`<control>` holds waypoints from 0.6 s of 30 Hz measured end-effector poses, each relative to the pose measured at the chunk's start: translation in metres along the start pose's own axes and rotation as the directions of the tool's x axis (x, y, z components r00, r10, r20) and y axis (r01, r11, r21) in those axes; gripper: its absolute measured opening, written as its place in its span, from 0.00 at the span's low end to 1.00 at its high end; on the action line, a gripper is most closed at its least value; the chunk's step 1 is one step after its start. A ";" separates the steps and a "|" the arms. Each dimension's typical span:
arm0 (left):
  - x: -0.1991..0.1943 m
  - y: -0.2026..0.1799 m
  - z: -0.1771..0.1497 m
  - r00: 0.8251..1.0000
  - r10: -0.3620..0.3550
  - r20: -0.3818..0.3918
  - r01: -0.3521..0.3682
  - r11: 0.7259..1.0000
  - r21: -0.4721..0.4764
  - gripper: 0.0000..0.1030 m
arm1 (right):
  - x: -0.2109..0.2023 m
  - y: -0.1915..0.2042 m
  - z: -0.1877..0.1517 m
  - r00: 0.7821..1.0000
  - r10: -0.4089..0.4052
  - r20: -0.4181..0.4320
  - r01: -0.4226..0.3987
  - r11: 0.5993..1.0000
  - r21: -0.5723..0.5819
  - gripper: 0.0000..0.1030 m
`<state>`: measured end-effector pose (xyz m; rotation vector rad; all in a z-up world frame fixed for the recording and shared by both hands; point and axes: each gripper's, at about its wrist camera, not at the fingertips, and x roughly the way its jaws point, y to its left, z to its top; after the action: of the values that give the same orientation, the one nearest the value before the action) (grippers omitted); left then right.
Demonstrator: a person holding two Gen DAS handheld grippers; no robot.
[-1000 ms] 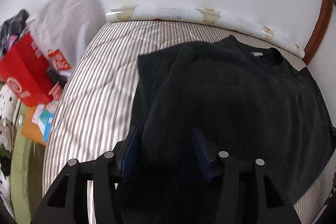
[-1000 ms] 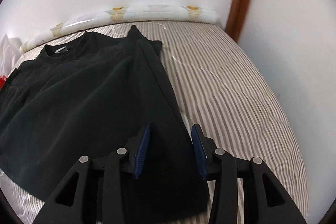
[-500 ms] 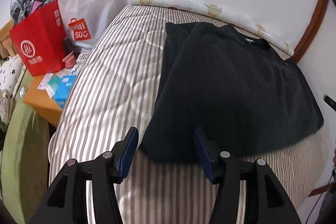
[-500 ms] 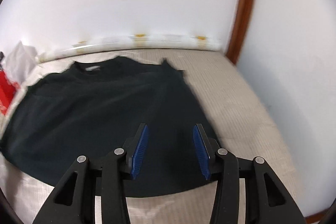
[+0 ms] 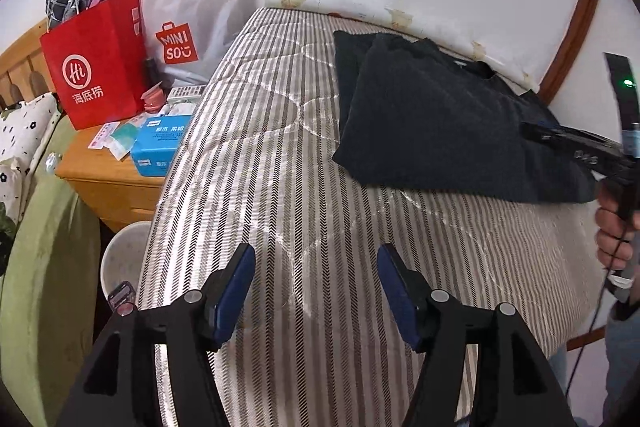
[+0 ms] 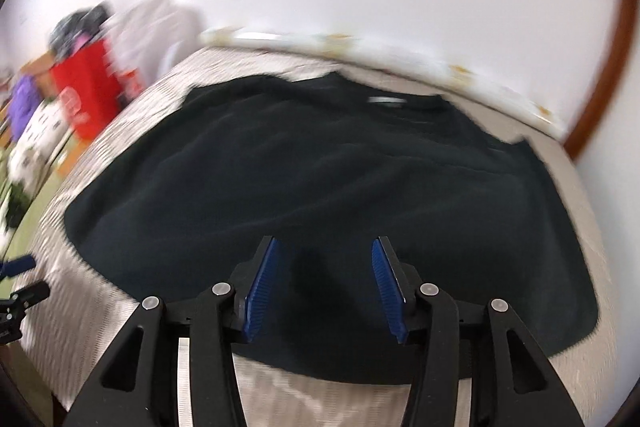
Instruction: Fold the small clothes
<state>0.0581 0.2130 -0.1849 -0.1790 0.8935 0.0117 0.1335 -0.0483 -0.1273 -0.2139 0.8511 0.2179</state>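
A black sweater (image 5: pixel 432 123) lies flat on the striped mattress (image 5: pixel 280 187), collar toward the wall and its sides folded in. My left gripper (image 5: pixel 316 267) hovers over bare mattress, short and left of the sweater's near hem; its jaws are opening with nothing between them. In the blurred right wrist view, my right gripper (image 6: pixel 326 255) hangs over the near hem of the sweater (image 6: pixel 320 167). Its jaws are also opening, and the pads stand apart above the cloth without pressing it. A person's hand (image 5: pixel 612 227) holds that gripper at the right edge.
Left of the bed stands a wooden nightstand (image 5: pixel 108 183) with a red paper bag (image 5: pixel 96 75), a white shopping bag (image 5: pixel 192 27) and a blue tissue box (image 5: pixel 160 143). A white bin (image 5: pixel 124 259) sits below it. Green bedding (image 5: pixel 48 267) lies far left. The wall runs behind the mattress.
Both grippers pulled back from the sweater toward the near mattress edge. The left one now hangs over bare mattress, the right swung left along the hem, and both jaws widened.
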 end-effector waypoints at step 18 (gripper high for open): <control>0.010 0.018 0.004 0.996 -0.086 -0.013 0.086 0.996 -0.022 0.63 | 0.005 0.066 0.005 0.996 0.083 -0.018 -0.085 0.985 -0.150 0.47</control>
<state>0.0660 0.2311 -0.1927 -0.2373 0.8990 -0.0600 0.1224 0.0169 -0.1342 -0.3211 0.8566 0.3605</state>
